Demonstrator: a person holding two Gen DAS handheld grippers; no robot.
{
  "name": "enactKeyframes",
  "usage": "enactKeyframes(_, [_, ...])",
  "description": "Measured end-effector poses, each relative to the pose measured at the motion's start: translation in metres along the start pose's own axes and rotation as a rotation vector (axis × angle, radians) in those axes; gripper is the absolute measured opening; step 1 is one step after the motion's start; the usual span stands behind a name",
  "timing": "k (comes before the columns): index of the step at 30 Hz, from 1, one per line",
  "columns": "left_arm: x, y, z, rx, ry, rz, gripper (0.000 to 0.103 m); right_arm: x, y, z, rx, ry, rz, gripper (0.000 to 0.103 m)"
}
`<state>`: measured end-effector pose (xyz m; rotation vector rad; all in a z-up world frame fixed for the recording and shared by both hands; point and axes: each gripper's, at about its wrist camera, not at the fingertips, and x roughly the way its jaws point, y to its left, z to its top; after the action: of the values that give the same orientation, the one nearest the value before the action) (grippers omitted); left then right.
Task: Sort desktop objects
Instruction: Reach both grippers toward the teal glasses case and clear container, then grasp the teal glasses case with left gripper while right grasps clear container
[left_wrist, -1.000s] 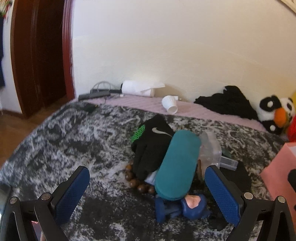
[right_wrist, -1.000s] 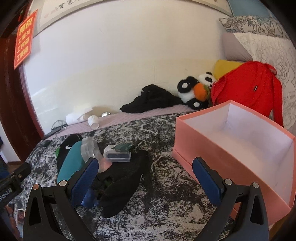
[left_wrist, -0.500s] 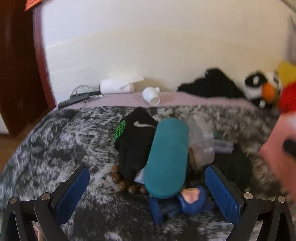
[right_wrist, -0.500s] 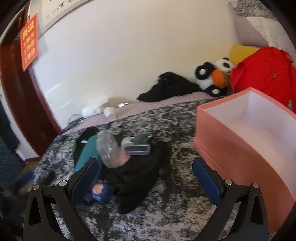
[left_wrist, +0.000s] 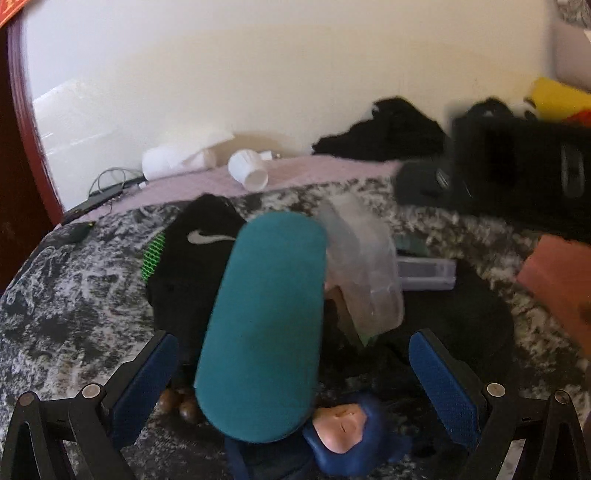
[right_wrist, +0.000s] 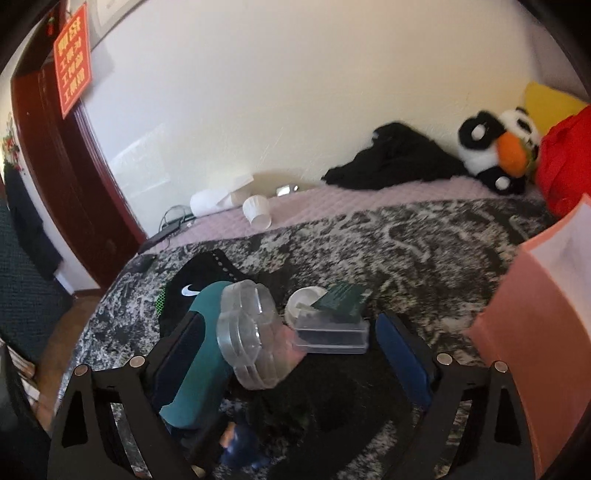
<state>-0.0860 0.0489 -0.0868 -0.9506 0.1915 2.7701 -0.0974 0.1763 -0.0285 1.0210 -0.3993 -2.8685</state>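
- Left hand-held gripper (left_wrist: 293, 373): jaws spread wide, nothing clamped. Blue pads sit either side of the teal case (left_wrist: 264, 325); no contact visible.
- Right hand-held gripper (right_wrist: 291, 354): released, jaws wide. Clear plastic lid (right_wrist: 249, 336) and clear box (right_wrist: 332, 332) lie between the pads, not gripped.
- Carrier is a bed w/ grey-white patterned blanket (right_wrist: 406, 240); pile of items sits toward its near edge, door side.
- Teal case: long oval, on top of the pile, tilted, resting on black Nike glove (left_wrist: 195, 254) and overlapping the blue figurine (left_wrist: 347, 435).
- Blue figurine: nearest the bed's near edge, face up, partly under the case.
- Brown beads (left_wrist: 181, 402): just beside left pad, half hidden under case and glove.
- Clear plastic lid: touching the case's right side, leaning on it.
- Clear box: behind/right of lid, w/ dark green item (right_wrist: 341, 297) on top; contents unclear.
- Black cloth (right_wrist: 325, 398) under the pile's right part.
- Pink box (right_wrist: 535, 343): open, toward the bed's right edge, apart from the pile.
- Far edge, along wall: white paper cup (right_wrist: 256, 210) on its side, paper roll (right_wrist: 210, 201), black garment (right_wrist: 399, 157), panda plush (right_wrist: 495, 151).
- Left view: dark blurred object upper right; identity cannot be told.
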Motion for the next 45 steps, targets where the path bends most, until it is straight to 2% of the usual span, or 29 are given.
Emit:
enactKeyframes(3, [0.012,0.000,-0.002,-0.011,0.037,-0.005,0.103,0.016,0.003,0.006,-0.024,0.038,-0.005,0.089])
enactKeyframes(6, [0.015,0.003,-0.002,-0.049,0.044,-0.027,0.103,0.025,0.010,0.006,-0.062,0.065,-0.007,0.085])
enactKeyframes(11, [0.012,0.001,0.000,-0.049,0.037,-0.026,0.103,0.035,0.011,0.006,-0.091,0.092,-0.017,0.080])
enactKeyframes(20, [0.002,-0.003,0.004,-0.017,0.009,-0.005,0.103,0.027,0.006,0.008,-0.094,0.080,-0.024,0.080])
enactKeyframes(25, [0.009,0.000,0.003,-0.020,0.039,0.011,0.102,0.034,0.010,0.005,-0.113,0.095,-0.029,0.079])
enactKeyframes(27, [0.013,0.001,0.002,-0.021,0.053,0.018,0.095,0.040,0.012,0.003,-0.136,0.114,-0.028,0.072])
enactKeyframes(28, [0.015,0.001,0.002,-0.022,0.060,0.021,0.092,0.043,0.014,0.002,-0.147,0.123,-0.028,0.064])
enactKeyframes(29, [0.016,0.002,0.002,-0.022,0.067,0.025,0.088,0.046,0.014,0.001,-0.153,0.132,-0.027,0.051])
enactKeyframes(30, [0.018,0.003,0.002,-0.023,0.074,0.028,0.079,0.050,0.015,0.000,-0.161,0.145,-0.031,0.043])
enactKeyframes(31, [0.020,0.003,0.001,-0.023,0.081,0.031,0.072,0.054,0.015,-0.001,-0.166,0.158,-0.037,0.026])
enactKeyframes(32, [0.022,0.004,0.001,-0.024,0.088,0.035,0.062,0.058,0.014,-0.002,-0.170,0.170,-0.043,0.021])
enactKeyframes(33, [0.023,0.005,0.001,-0.025,0.095,0.038,0.055,0.058,0.013,-0.003,-0.169,0.169,-0.040,0.020])
enactKeyframes(35, [0.025,0.005,0.001,-0.024,0.101,0.043,0.051,0.057,0.012,-0.004,-0.163,0.157,-0.028,0.020])
enactKeyframes(37, [0.021,0.003,0.003,-0.020,0.084,0.040,0.039,0.054,0.012,-0.003,-0.152,0.148,-0.019,0.020])
enactKeyframes(39, [0.016,0.002,0.005,-0.017,0.068,0.033,0.016,0.048,0.011,0.000,-0.139,0.127,-0.007,0.020])
enactKeyframes(41, [0.011,0.002,0.008,-0.032,0.063,0.001,0.001,0.039,0.013,0.003,-0.134,0.100,-0.002,0.020])
enactKeyframes(45, [0.008,0.008,0.008,-0.066,0.063,0.000,0.001,0.020,0.014,0.009,-0.116,0.054,0.024,0.020])
